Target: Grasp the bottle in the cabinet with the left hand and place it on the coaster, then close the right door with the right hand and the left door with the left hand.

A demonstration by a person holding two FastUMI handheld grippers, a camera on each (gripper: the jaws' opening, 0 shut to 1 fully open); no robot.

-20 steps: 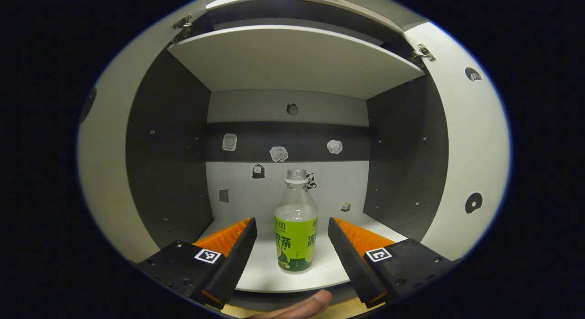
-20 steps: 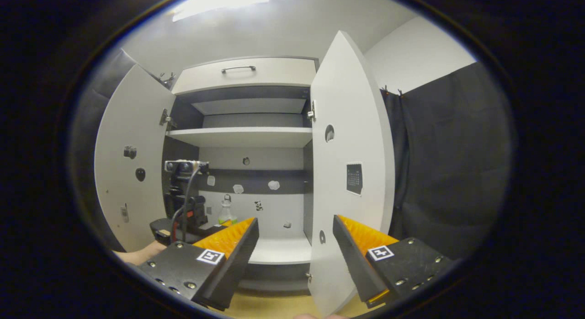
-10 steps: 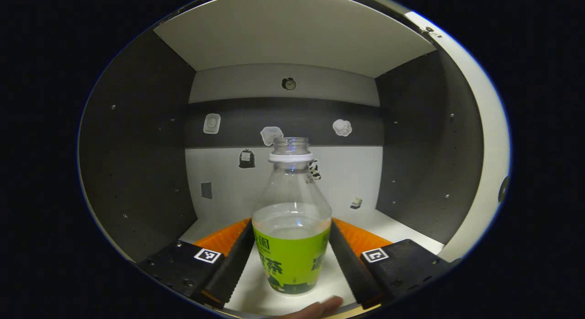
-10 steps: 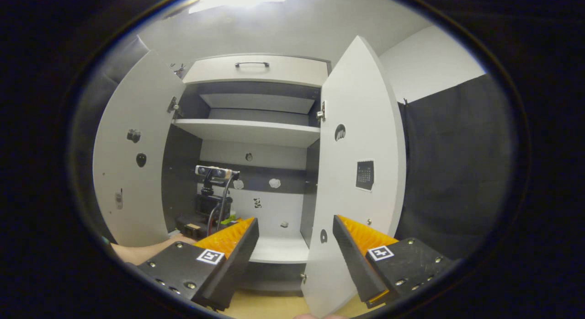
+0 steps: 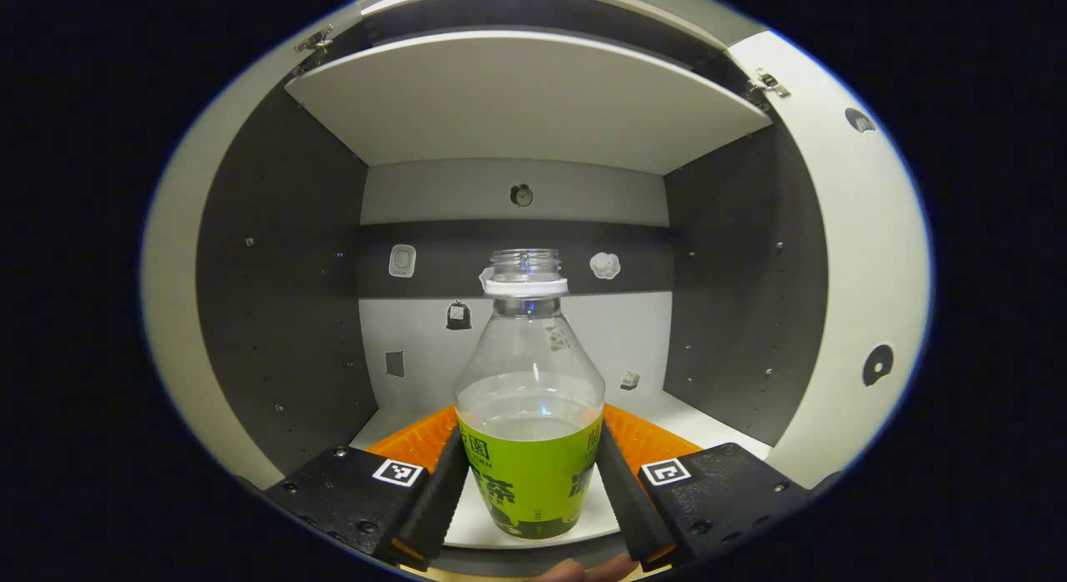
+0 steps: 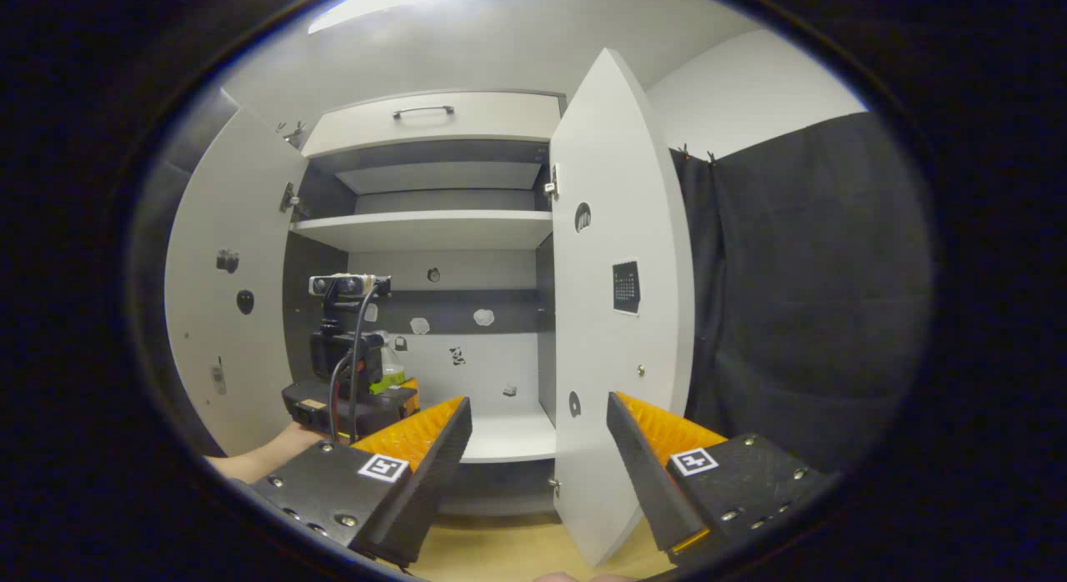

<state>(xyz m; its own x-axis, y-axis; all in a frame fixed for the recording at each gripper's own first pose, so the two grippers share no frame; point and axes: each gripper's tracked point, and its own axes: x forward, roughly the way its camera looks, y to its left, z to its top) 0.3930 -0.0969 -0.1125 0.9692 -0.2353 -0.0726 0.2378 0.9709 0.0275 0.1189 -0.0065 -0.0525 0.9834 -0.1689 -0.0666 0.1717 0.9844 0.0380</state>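
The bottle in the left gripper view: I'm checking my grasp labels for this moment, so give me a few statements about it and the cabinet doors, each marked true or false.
1. The left gripper has both fingers against the bottle. True.
2. The bottle lies on its side. False: it stands upright on the cabinet's bottom shelf.
3. The bottle wears a cap. False: its neck is open, with just a white ring below the mouth.
4. The right door is open. True.
5. The right gripper grips the right door's edge. False: its fingers are spread with nothing between them, short of the door.
6. The left door is open. True.
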